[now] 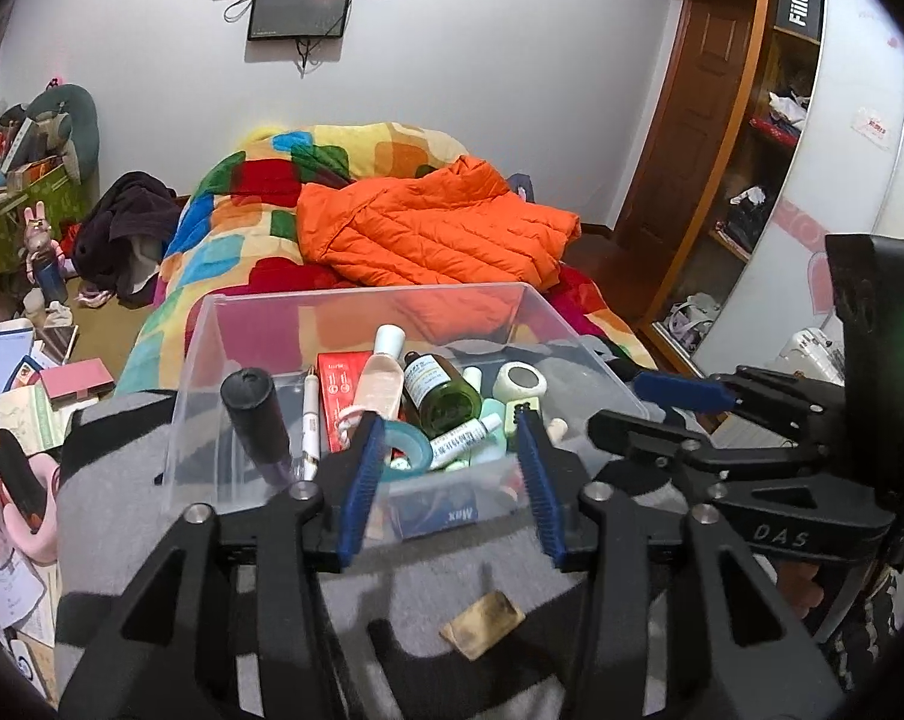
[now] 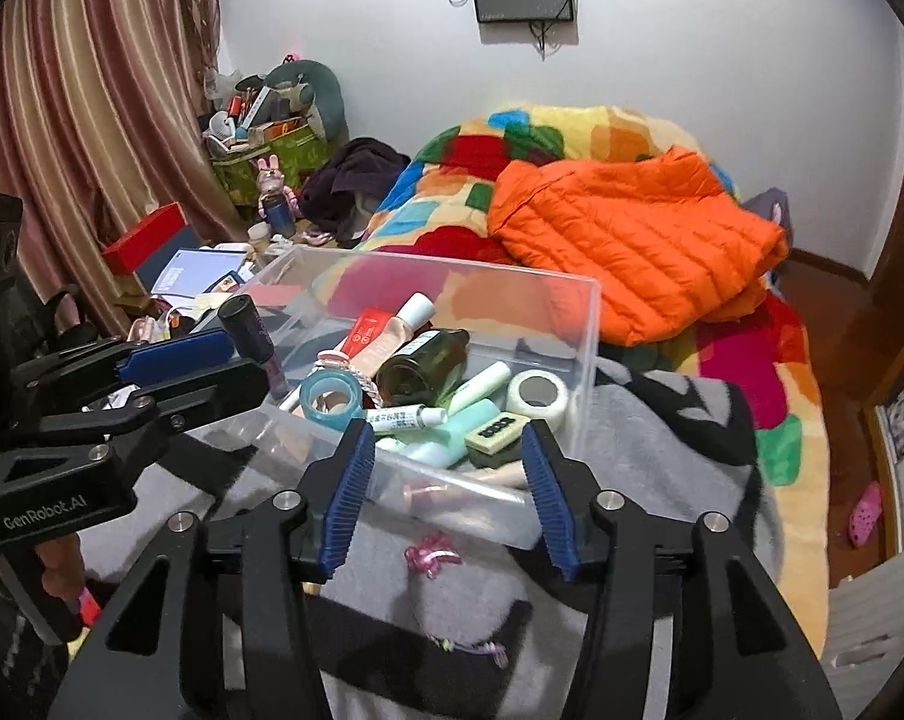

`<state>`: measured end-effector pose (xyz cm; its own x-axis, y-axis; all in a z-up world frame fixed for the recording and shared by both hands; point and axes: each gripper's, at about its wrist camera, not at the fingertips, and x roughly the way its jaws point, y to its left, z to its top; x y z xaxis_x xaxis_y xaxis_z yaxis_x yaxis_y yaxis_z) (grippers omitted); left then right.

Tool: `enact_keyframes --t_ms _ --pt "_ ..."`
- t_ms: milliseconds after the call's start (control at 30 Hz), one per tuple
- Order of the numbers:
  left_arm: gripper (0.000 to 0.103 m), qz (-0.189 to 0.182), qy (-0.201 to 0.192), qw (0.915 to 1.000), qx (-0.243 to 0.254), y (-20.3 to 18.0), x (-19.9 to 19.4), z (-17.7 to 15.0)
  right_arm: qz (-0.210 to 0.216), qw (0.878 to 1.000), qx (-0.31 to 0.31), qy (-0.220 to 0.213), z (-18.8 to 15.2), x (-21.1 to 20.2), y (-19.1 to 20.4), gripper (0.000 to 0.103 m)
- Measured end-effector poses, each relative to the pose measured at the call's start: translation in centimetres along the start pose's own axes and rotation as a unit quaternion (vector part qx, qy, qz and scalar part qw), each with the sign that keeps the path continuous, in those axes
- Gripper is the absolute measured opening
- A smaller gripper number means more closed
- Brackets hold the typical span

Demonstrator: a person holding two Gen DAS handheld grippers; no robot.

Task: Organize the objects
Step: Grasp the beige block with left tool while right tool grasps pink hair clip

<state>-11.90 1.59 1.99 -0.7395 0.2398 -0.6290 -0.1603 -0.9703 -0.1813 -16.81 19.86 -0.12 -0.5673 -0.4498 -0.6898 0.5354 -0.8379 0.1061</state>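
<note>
clear bin (image 1: 224, 324) — crowded, toiletries

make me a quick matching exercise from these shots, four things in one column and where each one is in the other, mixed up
Things:
1. teal roll of tape
2. orange quilted puffer jacket
3. small pink bow hair clip
4. black cylindrical tube

Places:
A. on the grey blanket, outside the box
B. lying in the clear plastic box among bottles
C. on the colourful patchwork bedspread
D. standing tilted at the box's left wall

Pairs: 1-B, 2-C, 3-A, 4-D
</note>
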Motion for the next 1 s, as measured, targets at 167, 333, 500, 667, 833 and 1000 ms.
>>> enact_keyframes --t_ms 167,333,500,667,833,1000 --pt "0.05 0.004 0.009 0.9999 0.003 -0.1 -0.8 -1.7 -0.016 1.0 -0.005 0.0 -1.4 -1.2 -0.2 0.053" --pt "0.05 0.003 0.039 0.9992 0.007 -0.2 -0.7 -4.0 -0.012 1.0 0.006 0.022 -3.2 -0.6 -0.7 0.055" --pt "0.05 -0.005 0.079 0.9969 0.008 -0.6 0.5 -6.6 0.0 0.998 0.017 0.06 -4.6 1.9 -0.5 0.055" --pt "0.05 -0.014 0.11 0.9938 0.011 -1.3 1.9 -8.3 0.001 0.995 0.012 0.095 -5.5 4.9 0.1 0.055" --pt "0.05 -0.02 0.121 0.992 0.03 -2.2 2.6 -8.6 -0.008 0.995 0.011 0.099 -5.6 5.9 0.2 0.047" --pt "0.045 -0.006 0.119 0.9921 0.04 -2.9 3.2 -8.9 -0.018 0.995 -0.001 0.096 -5.5 6.2 0.8 0.027"
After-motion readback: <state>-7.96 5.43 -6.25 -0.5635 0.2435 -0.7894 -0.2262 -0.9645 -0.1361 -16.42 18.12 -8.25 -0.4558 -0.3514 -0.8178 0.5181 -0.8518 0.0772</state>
